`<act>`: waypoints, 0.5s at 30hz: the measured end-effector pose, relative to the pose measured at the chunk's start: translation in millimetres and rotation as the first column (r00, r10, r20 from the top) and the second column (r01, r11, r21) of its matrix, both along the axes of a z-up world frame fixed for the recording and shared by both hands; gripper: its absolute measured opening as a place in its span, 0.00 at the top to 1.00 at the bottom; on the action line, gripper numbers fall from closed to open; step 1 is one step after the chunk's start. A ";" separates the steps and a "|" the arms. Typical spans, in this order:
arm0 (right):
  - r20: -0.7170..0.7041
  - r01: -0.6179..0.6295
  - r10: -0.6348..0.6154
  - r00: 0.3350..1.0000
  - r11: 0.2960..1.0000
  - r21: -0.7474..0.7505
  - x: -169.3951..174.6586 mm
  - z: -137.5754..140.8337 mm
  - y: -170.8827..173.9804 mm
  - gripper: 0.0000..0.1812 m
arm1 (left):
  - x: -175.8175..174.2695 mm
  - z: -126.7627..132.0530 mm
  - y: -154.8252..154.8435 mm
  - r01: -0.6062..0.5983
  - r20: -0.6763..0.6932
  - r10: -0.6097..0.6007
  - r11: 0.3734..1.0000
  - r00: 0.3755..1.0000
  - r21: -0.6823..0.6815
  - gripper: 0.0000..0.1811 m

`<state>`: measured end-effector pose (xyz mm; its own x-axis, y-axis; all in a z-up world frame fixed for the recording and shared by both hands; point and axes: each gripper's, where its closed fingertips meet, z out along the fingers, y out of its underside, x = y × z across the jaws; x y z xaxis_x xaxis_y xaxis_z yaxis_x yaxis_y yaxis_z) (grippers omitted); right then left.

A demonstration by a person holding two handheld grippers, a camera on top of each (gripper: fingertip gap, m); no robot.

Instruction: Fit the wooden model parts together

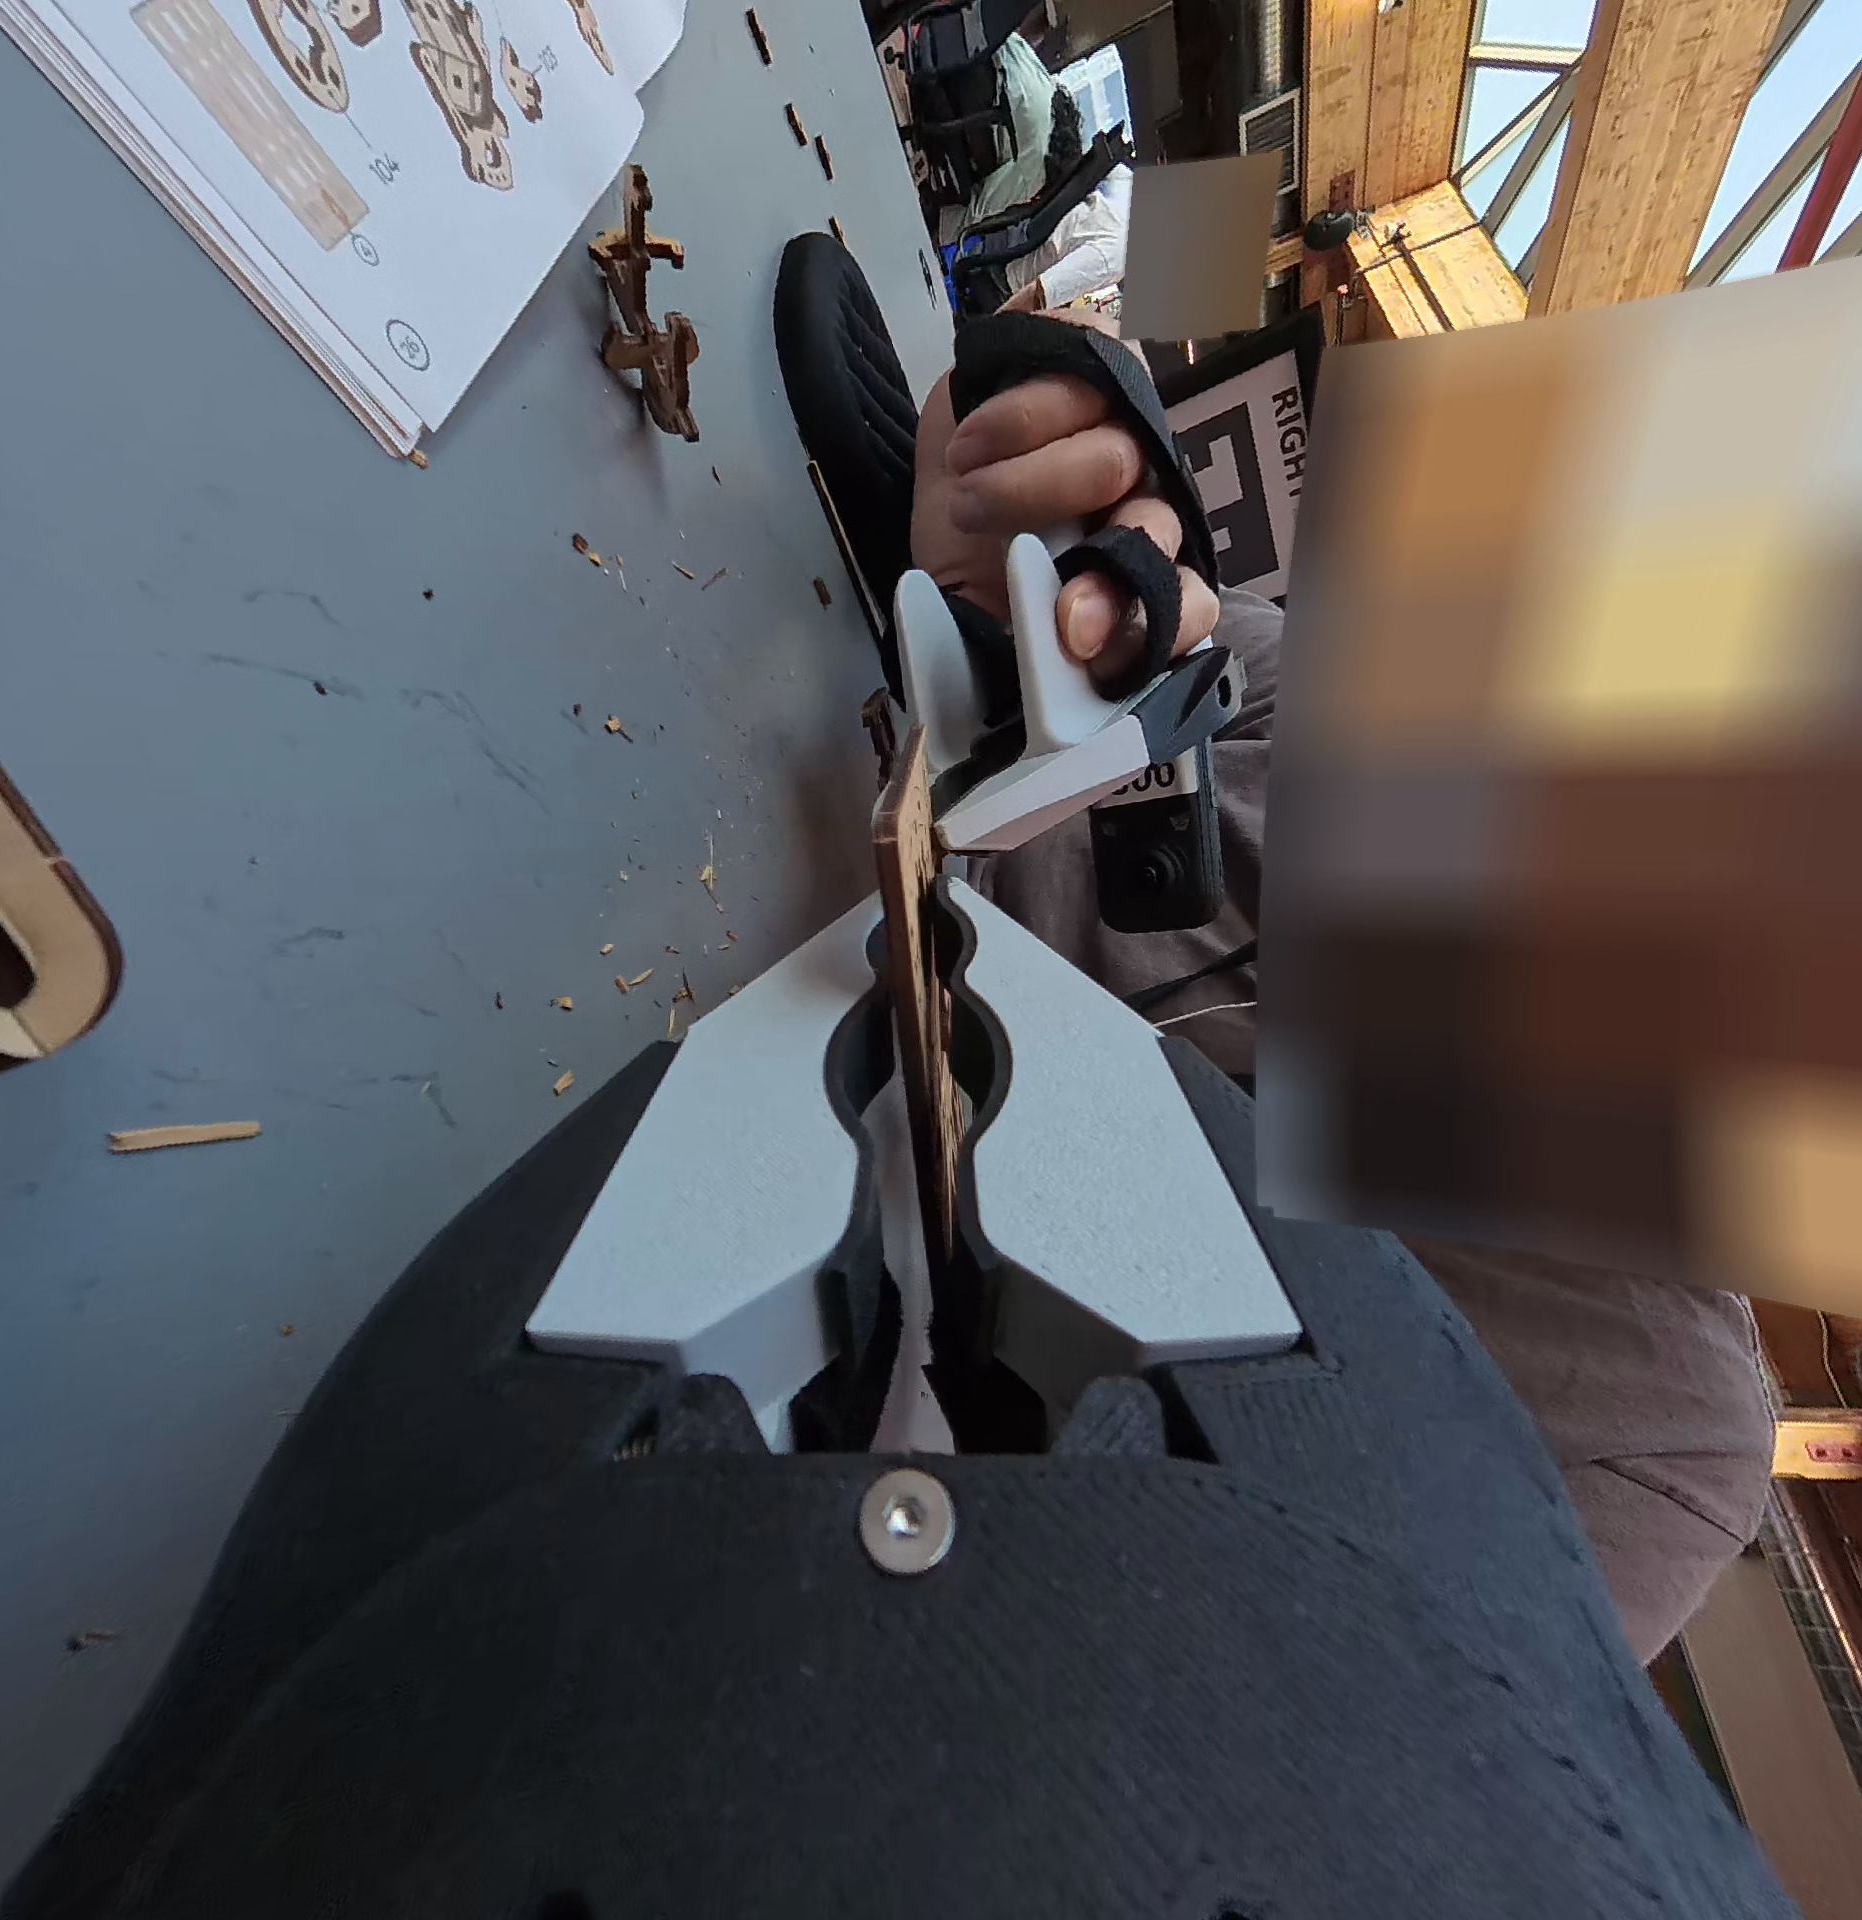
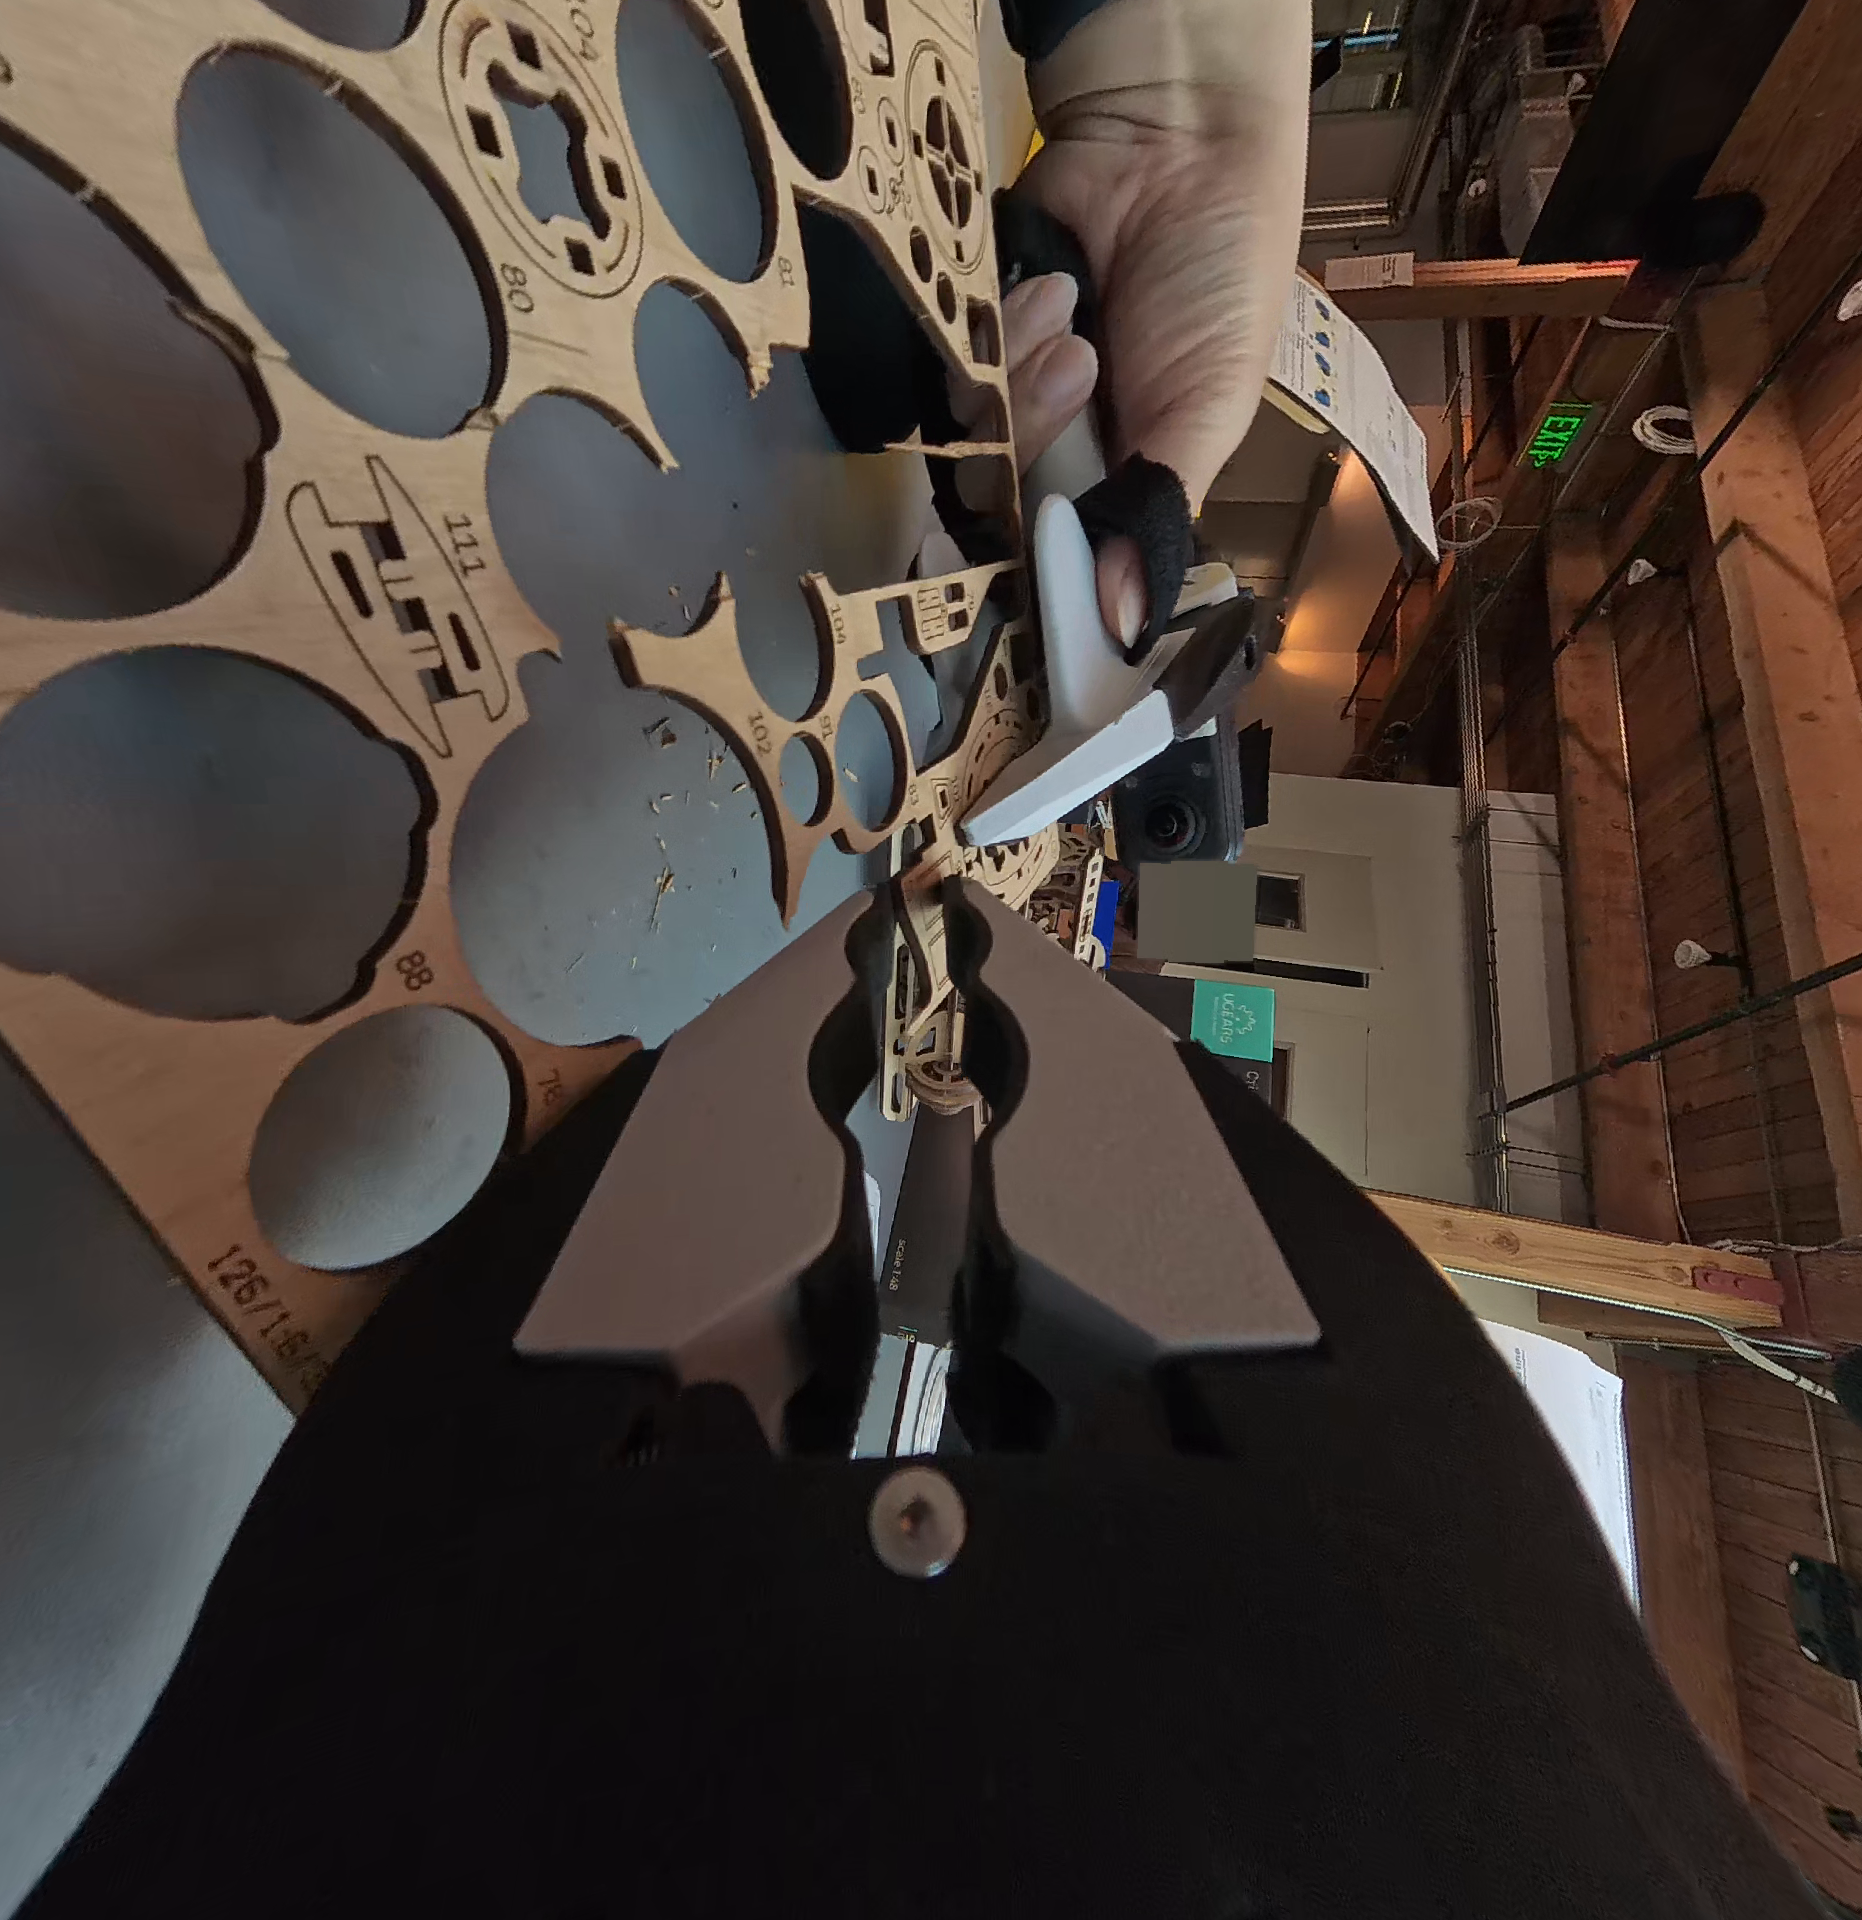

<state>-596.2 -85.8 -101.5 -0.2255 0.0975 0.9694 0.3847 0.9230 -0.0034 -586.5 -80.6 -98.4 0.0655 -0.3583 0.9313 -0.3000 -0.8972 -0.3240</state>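
Note:
A thin laser-cut plywood sheet (image 2: 553, 353) with many empty cut-outs and some engraved parts left in it is held up over the grey table (image 1: 335, 727). In the left wrist view the sheet (image 1: 904, 831) shows edge-on. My left gripper (image 1: 914, 902) is shut on its edge. My right gripper (image 2: 922, 899) is shut on a small ornate part at the sheet's border. The two grips sit almost touching. The right gripper (image 1: 942, 831) and the left gripper (image 2: 974, 831) each show in the other's view, each held by a hand.
An open instruction booklet (image 1: 387, 156) lies at the far left of the table. A small assembled wooden piece (image 1: 646, 322) and a black round object (image 1: 854, 395) lie beyond it. Wood chips (image 1: 646, 966), a thin strip (image 1: 184, 1136) and another plywood frame (image 1: 33, 935) are scattered about.

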 end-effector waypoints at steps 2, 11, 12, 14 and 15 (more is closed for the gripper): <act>0.001 -0.001 0.001 1.000 1.000 -0.007 0.3 -0.7 -0.3 0.96 | -0.2 -0.8 0.1 0.000 -0.001 0.000 1.000 1.000 -0.005 1.00; -0.002 -0.005 0.005 1.000 1.000 -0.012 1.6 -3.9 -0.5 0.95 | -1.1 -3.3 1.7 0.000 -0.002 0.000 1.000 1.000 -0.007 1.00; 0.000 -0.004 0.004 1.000 1.000 -0.014 1.9 -4.3 -0.2 0.95 | -1.1 -3.6 2.1 -0.001 -0.003 0.001 1.000 1.000 -0.003 1.00; -0.001 0.001 -0.001 1.000 1.000 -0.008 2.4 -4.6 0.6 0.95 | -0.9 -3.9 3.2 -0.008 0.000 0.008 1.000 1.000 0.002 1.00; -0.004 0.000 0.000 1.000 1.000 -0.002 2.4 -3.9 0.3 0.96 | -0.8 -3.6 3.7 -0.012 0.003 0.012 1.000 1.000 0.001 1.00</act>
